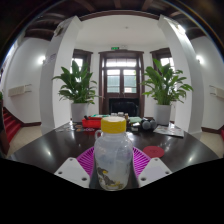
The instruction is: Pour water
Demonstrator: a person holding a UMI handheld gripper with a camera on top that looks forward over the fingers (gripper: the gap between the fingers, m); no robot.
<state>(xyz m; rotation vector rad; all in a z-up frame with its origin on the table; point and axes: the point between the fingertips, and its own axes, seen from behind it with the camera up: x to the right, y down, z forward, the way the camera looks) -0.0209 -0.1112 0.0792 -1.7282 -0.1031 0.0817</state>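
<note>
Gripper view. The gripper [112,168] pointed down a dark, glossy round table [40,150] toward a doorway [122,78] flanked by two potted plants [76,88]. A clear bottle [112,158] with a yellow cap [114,125] stood upright between the two fingers, its body filling most of the gap. The magenta pads [86,160] showed at either side of the bottle, close against its walls. I could not tell whether both pads pressed on it or whether the bottle merely stood on the table with the fingers about it; its base was hidden low in the view.

Beyond the bottle lay a red object [92,122] and a dark, kettle-like vessel [147,124], too small to identify with confidence. A flat red disc, perhaps a coaster [153,152], sat just to the right of the fingers.

Handling, as judgement only. The bottle looked like thin clear plastic: light, fairly smooth, apt to dent under a hard squeeze. Something pale showed in its lower part; the fill level was unclear, so the weight was uncertain. Mid-body seemed the sensible hold, below the shoulder where the wall is straight. The cap appeared on, so pouring looked not yet possible. No receiving cup was plainly visible.
</note>
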